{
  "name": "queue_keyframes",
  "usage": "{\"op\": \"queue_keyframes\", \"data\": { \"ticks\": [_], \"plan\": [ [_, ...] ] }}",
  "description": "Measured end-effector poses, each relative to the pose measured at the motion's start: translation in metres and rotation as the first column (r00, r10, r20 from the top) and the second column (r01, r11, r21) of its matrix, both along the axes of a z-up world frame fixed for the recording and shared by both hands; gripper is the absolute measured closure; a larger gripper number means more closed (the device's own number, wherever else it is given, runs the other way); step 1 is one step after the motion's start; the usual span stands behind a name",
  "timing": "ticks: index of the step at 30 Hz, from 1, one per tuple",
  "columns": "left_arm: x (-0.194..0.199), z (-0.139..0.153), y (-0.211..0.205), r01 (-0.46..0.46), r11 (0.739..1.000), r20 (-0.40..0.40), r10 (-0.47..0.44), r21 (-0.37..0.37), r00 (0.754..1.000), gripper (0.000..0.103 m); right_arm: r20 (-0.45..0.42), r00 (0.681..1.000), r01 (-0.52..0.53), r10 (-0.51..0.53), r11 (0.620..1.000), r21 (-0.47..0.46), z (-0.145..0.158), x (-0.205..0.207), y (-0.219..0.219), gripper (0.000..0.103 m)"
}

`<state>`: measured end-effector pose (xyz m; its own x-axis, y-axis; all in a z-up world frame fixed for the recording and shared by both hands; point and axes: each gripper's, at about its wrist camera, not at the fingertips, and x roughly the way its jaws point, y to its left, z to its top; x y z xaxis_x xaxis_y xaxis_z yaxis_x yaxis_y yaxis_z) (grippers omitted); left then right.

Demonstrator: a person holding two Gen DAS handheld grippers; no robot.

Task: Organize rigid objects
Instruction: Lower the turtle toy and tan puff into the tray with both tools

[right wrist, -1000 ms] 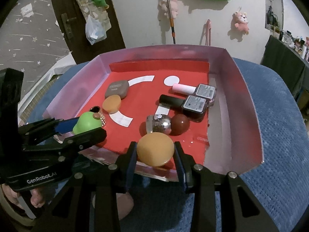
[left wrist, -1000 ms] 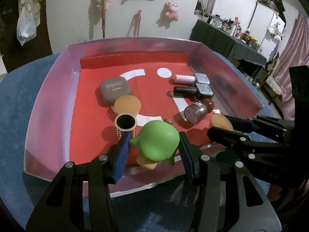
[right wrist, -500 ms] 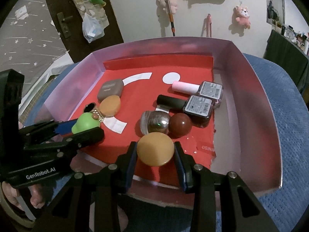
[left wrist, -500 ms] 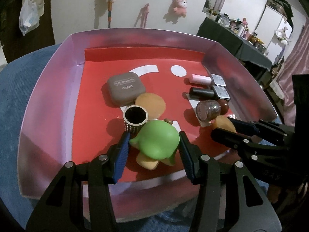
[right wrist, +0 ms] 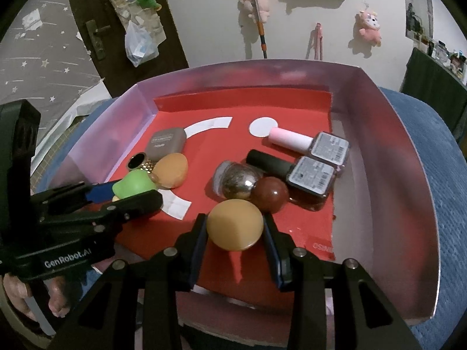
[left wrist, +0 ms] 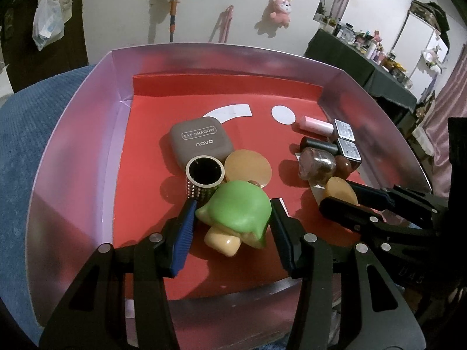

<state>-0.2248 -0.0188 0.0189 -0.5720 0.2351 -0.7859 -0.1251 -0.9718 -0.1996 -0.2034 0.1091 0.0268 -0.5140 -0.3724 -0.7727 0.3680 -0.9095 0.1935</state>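
My left gripper (left wrist: 232, 218) is shut on a green mushroom toy (left wrist: 236, 207) over the front of the red-floored box (left wrist: 81, 134). My right gripper (right wrist: 235, 227) is shut on a tan round disc (right wrist: 235, 224), just in front of a brown ball (right wrist: 270, 194) and a shiny metallic jar (right wrist: 238, 183). In the box lie an eye shadow case (left wrist: 201, 143), a gold studded ring (left wrist: 204, 175), another tan disc (left wrist: 248, 167) and two nail polish bottles (right wrist: 309, 145). The right gripper also shows in the left wrist view (left wrist: 344, 198).
The box has high pinkish walls (right wrist: 388, 151) and rests on blue cloth (right wrist: 437, 157). A dark table with clutter (left wrist: 364, 58) stands at the back right. A door (right wrist: 96, 23) and hanging toys are on the far wall.
Both grippers have moved forward over the box's front wall and lower toward its floor, still holding their objects. The objects in the box have not moved.
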Motion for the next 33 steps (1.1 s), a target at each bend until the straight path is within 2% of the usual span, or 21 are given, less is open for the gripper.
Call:
{"op": "queue_keyframes", "data": {
  "ticks": [17, 27, 33],
  "plan": [
    [0.0020, -0.0053, -0.0058, -0.003, 0.999, -0.055, 0.004, 0.032, 0.998, 0.055, -0.069, 0.997, 0.045, -0.045, 0.999, -0.004, -0.0058, -0.0053, 0.0017, 0.063],
    [0.0039, -0.0065, -0.0064, -0.002, 0.999, -0.081, 0.006, 0.046, 0.997, 0.055, -0.061, 0.997, 0.045, -0.048, 0.998, -0.043, -0.0068, -0.0066, 0.0071, 0.063],
    [0.0040, -0.0063, -0.0067, -0.003, 0.999, -0.081, 0.006, 0.044, 0.997, 0.055, -0.064, 0.997, 0.046, -0.048, 0.998, -0.034, -0.0072, -0.0067, 0.0076, 0.063]
  ]
}}
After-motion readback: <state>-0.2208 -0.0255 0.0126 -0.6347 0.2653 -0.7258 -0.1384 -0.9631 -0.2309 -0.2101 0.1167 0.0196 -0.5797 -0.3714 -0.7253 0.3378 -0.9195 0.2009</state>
